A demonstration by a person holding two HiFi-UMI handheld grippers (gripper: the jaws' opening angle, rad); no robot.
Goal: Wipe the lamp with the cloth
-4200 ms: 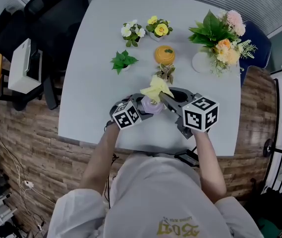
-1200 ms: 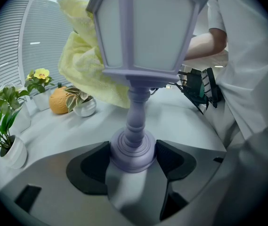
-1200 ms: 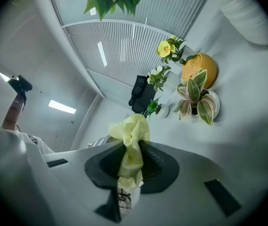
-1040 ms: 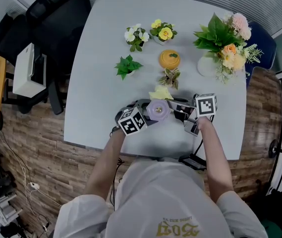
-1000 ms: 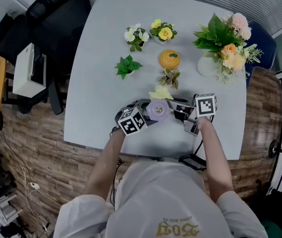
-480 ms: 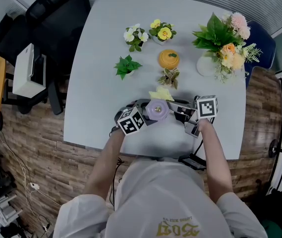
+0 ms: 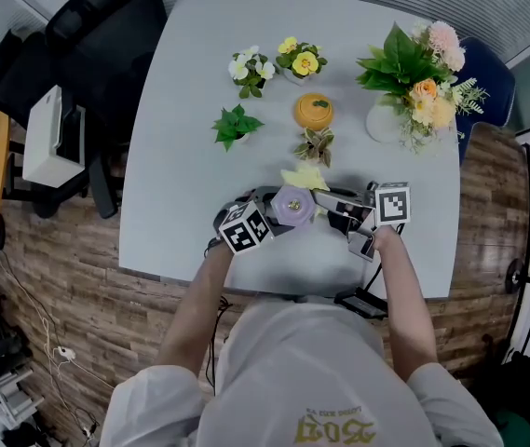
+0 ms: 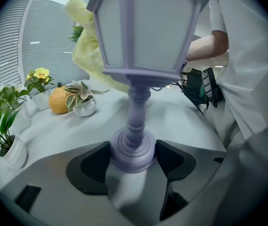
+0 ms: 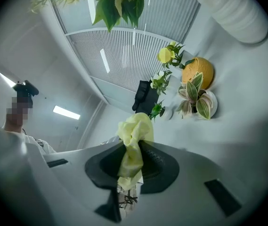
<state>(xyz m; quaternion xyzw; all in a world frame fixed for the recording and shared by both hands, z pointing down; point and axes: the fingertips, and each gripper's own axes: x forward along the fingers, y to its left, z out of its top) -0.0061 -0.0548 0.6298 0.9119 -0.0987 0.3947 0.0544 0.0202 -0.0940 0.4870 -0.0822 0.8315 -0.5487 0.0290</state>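
Near worktop (image 7: pixel 181 110) front edge, head view: purple lamp (image 7: pixel 292 205) upright between left tongs (image 7: pixel 269 209) and right tongs (image 7: pixel 324 197), yellow cloth (image 7: pixel 304 176) against lamp's far side.
Left gripper view: tongs clamped on lamp base.
Right gripper view: tongs pinching cloth.

Lavender lamp (image 8: pixel 134 69) — pale yellow cloth (image 9: pixel 133 140) — white table (image 7: pixel 190 110).

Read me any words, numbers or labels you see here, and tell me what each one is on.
Yellow print on the person's white shirt: upside down, too blurred to read.
Black-and-white marker cubes: square patterns only, no words.
Nothing else readable.
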